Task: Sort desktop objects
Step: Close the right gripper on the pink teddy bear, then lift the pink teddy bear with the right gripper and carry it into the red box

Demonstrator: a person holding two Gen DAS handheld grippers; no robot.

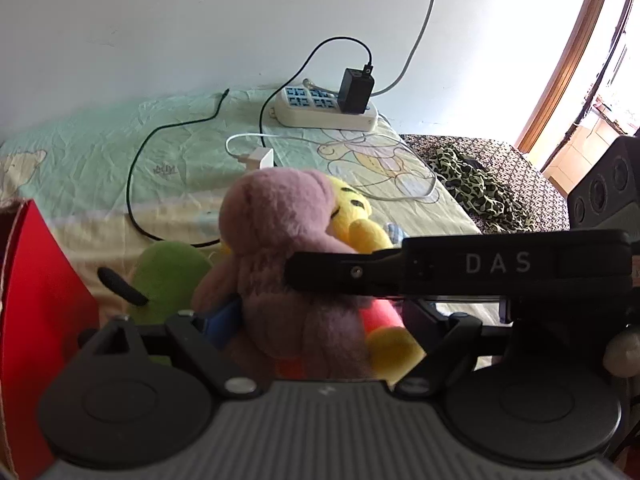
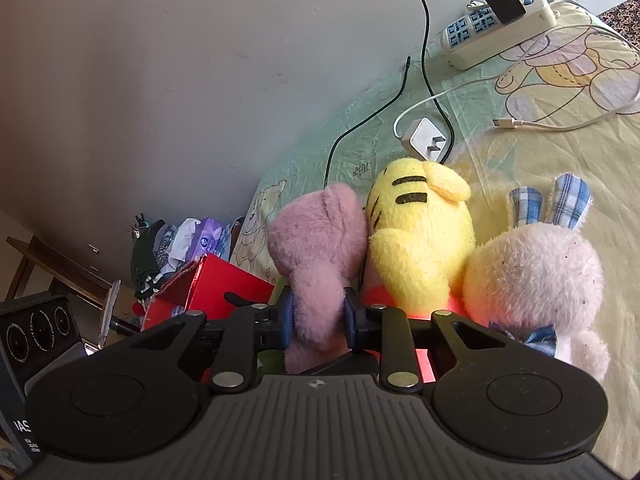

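Observation:
A pink plush bear stands upright on the bed sheet, pressed against a yellow striped plush. My right gripper is shut on the bear's lower body, its blue pads squeezing the fur from both sides. In the left wrist view it reaches in from the right as a black bar marked DAS. My left gripper is open wide, straddling the bear from below; its left blue pad touches the fur. A white rabbit plush with blue plaid ears leans on the yellow one. A green plush lies to the left.
A red box stands at the left. Further back on the sheet lie a power strip with a black adapter, a white charger and loose cables. Leopard-print cloth and a black box sit to the right.

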